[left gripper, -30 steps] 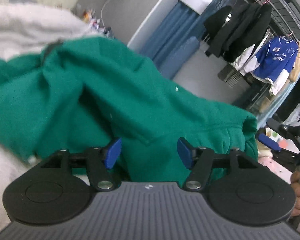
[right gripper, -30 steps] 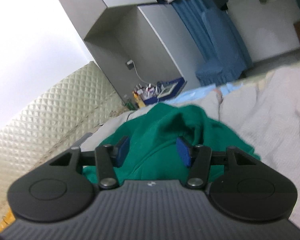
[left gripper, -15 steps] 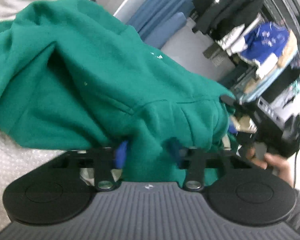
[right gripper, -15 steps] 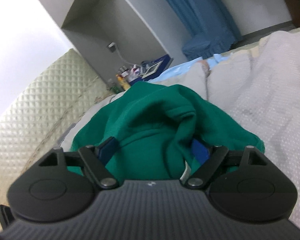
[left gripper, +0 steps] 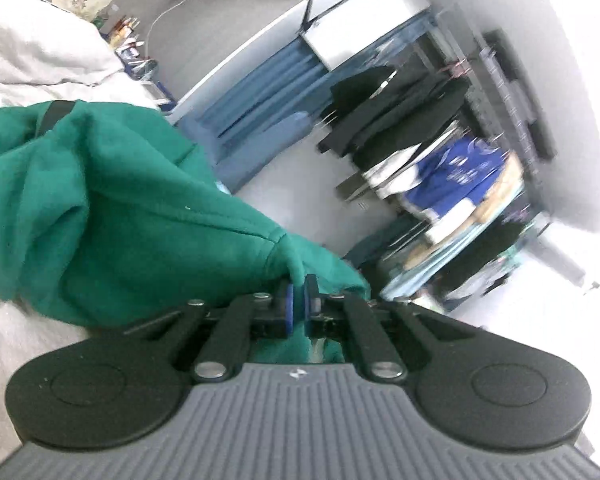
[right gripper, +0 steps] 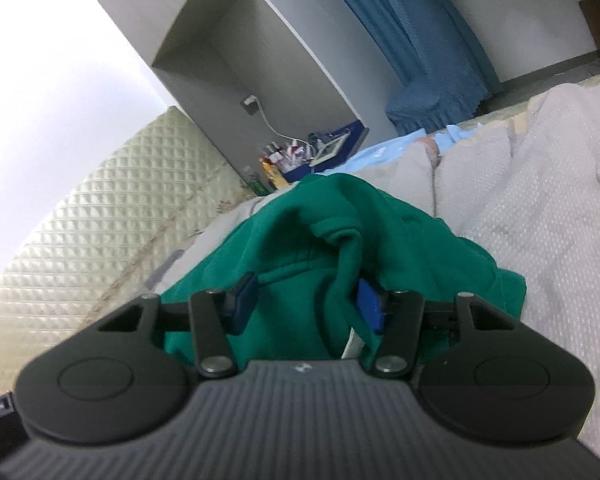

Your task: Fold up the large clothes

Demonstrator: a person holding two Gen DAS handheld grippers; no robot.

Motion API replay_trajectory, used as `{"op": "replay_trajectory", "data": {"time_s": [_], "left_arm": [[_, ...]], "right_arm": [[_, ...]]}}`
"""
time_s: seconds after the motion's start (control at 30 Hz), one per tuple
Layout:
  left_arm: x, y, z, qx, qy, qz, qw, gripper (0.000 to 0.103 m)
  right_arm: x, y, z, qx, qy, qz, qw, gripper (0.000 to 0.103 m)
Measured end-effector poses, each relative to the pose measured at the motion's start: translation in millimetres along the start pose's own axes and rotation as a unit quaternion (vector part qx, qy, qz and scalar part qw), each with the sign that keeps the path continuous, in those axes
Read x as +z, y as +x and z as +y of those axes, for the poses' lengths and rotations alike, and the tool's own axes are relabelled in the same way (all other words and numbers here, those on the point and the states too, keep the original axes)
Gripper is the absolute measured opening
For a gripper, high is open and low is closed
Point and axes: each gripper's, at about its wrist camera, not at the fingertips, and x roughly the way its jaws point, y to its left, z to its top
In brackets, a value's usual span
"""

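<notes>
A green sweatshirt [left gripper: 100,216] lies bunched on a pale grey bed cover [left gripper: 24,56]. My left gripper [left gripper: 299,300] is shut on a fold at the sweatshirt's hem, which rises from the bed toward the pads. In the right wrist view the same sweatshirt [right gripper: 332,240] is heaped in front of my right gripper [right gripper: 306,304]. The right jaws stand open with a ridge of green cloth between them, lying against the right pad [right gripper: 370,308].
A clothes rack with dark and blue garments [left gripper: 440,152] stands beyond the bed. A blue curtain and a blue covered chair [right gripper: 432,76] stand by a grey cabinet. A cluttered bedside shelf [right gripper: 300,156] and a quilted headboard [right gripper: 84,216] are at the bed's far end.
My left gripper has closed on the sweatshirt's hem and swung to the right. My right gripper has moved in, so cloth lies between its open jaws.
</notes>
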Motion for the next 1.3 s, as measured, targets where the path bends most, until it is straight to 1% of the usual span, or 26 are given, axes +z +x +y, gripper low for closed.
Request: {"op": "replay_trajectory", "data": {"time_s": [0.03, 0.1, 0.17, 0.2, 0.23, 0.3, 0.4, 0.47, 0.5, 0.57, 0.63, 0.67, 0.7, 0.73, 0.77, 0.87, 0.93, 1.0, 1.1, 1.2, 1.3], "left_arm": [[-2.1, -7.5, -3.9, -0.008, -0.005, -0.004, 0.9999, 0.005], [-7.3, -24.0, -13.1, -0.016, 0.002, -0.014, 0.9998, 0.005], [-9.3, -37.8, -21.9, -0.027, 0.001, -0.030, 0.9992, 0.005], [-12.1, -52.3, -21.5, -0.029, -0.005, -0.040, 0.9988, 0.005], [-11.7, -58.1, -18.2, -0.026, -0.014, -0.049, 0.9984, 0.005], [-14.6, -68.5, -17.0, -0.016, -0.022, -0.053, 0.9982, 0.005], [-18.1, -67.7, -8.7, 0.001, -0.041, -0.041, 0.9983, 0.005], [-21.0, -62.8, -3.1, 0.017, -0.050, -0.026, 0.9983, 0.005], [-20.2, -58.6, 0.9, 0.026, -0.050, -0.020, 0.9982, 0.006], [-20.4, -53.7, 3.9, 0.051, -0.045, -0.006, 0.9977, 0.006], [-18.6, -48.1, 9.8, 0.060, -0.047, 0.005, 0.9971, 0.016], [-17.6, -46.8, 14.1, 0.059, -0.054, 0.005, 0.9968, 0.036], [-16.4, -48.2, 19.1, 0.053, -0.064, 0.002, 0.9965, 0.059], [-14.0, -49.9, 24.1, 0.051, -0.073, -0.003, 0.9961, 0.065], [-13.5, -48.3, 24.1, 0.051, -0.077, -0.008, 0.9957, 0.068], [-8.3, -48.2, 33.4, 0.050, -0.093, -0.012, 0.9944, 0.070], [-3.7, -47.2, 39.0, 0.062, -0.096, -0.015, 0.9933, 0.070], [2.2, -46.3, 42.0, 0.078, -0.087, -0.019, 0.9930, 0.070], [13.0, -47.8, 47.9, 0.101, -0.064, -0.036, 0.9922, 0.072], [22.8, -45.6, 51.1, 0.138, -0.036, -0.052, 0.9884, 0.072], [27.7, -33.8, 59.5, 0.143, -0.035, -0.043, 0.9881, 0.072]], "right_arm": [[-0.8, -6.4, 2.4, 0.006, 0.002, -0.001, 1.000, 0.057], [-1.5, -20.0, 8.7, 0.016, -0.002, -0.008, 1.000, 0.057], [-0.9, -32.9, 14.1, 0.029, -0.006, -0.015, 0.999, 0.057], [0.2, -38.4, 15.3, 0.038, -0.003, -0.017, 0.999, 0.057], [0.2, -43.7, 15.9, 0.047, 0.005, -0.019, 0.999, 0.057], [-1.5, -52.3, 14.7, 0.066, 0.025, -0.021, 0.997, 0.057], [-6.9, -56.9, 11.9, 0.087, 0.052, -0.013, 0.995, 0.058], [-11.3, -55.7, 11.7, 0.096, 0.063, 0.001, 0.993, 0.058], [-12.6, -54.5, 12.5, 0.094, 0.063, 0.007, 0.994, 0.058], [-14.4, -54.1, 16.8, 0.073, 0.054, 0.014, 0.996, 0.058], [-16.0, -56.4, 20.6, 0.047, 0.040, 0.013, 0.998, 0.058], [-17.0, -57.8, 21.3, 0.037, 0.037, 0.015, 0.999, 0.058], [-18.8, -58.9, 21.5, 0.027, 0.035, 0.020, 0.999, 0.058], [-21.0, -60.7, 21.6, 0.020, 0.034, 0.024, 0.999, 0.058], [-23.5, -62.7, 21.2, 0.017, 0.033, 0.026, 0.999, 0.058], [-31.3, -68.2, 18.1, 0.020, 0.047, 0.034, 0.998, 0.058], [-35.7, -69.3, 18.9, 0.025, 0.053, 0.041, 0.997, 0.057], [-38.8, -65.8, 20.9, 0.023, 0.044, 0.049, 0.998, 0.057], [-44.5, -53.4, 25.4, 0.006, 0.015, 0.071, 0.997, 0.057], [-50.5, -40.2, 22.1, -0.002, 0.018, 0.098, 0.995, 0.057], [-56.6, -30.5, 18.0, -0.009, 0.027, 0.118, 0.993, 0.057]]}}
